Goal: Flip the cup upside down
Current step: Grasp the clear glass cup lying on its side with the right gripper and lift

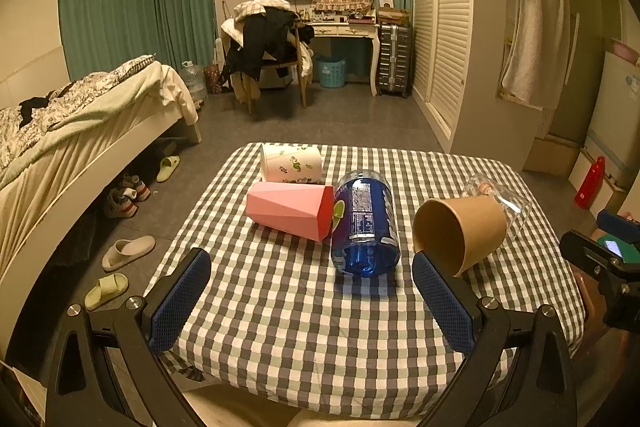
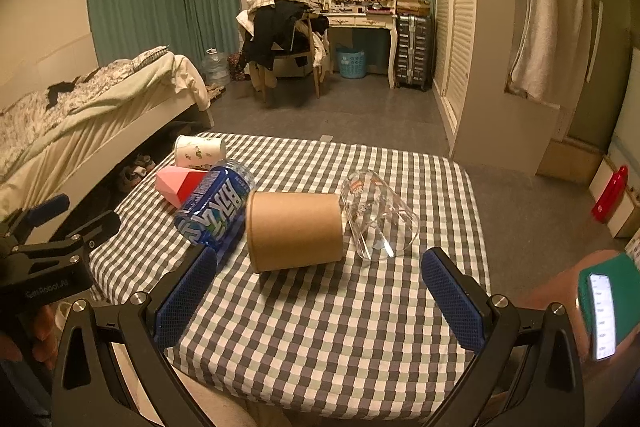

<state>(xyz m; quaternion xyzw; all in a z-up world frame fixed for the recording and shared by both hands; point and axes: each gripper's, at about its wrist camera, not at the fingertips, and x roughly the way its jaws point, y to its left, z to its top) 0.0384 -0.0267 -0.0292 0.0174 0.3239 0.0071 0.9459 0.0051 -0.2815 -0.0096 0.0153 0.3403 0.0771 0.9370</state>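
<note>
Several cups lie on their sides on a checkered table [image 1: 300, 327]: a white floral cup [image 1: 290, 163], a pink faceted cup [image 1: 290, 211], a blue clear cup [image 1: 364, 223], a brown paper cup [image 1: 460, 231] and a clear glass [image 1: 500, 199]. In the right wrist view they show as the brown paper cup [image 2: 294, 231], the glass [image 2: 378, 215], the blue cup [image 2: 216, 207], the pink cup [image 2: 178, 185] and the white cup [image 2: 200, 151]. My left gripper [image 1: 312, 279] is open and empty near the table's front edge. My right gripper [image 2: 318, 279] is open and empty, just short of the brown cup.
A bed [image 1: 80, 123] stands to the left with slippers [image 1: 128, 251] on the floor. A wardrobe [image 1: 444, 27] and a red bottle [image 1: 590, 183] are to the right. A chair with clothes [image 1: 268, 47] and a desk [image 1: 348, 27] stand at the back.
</note>
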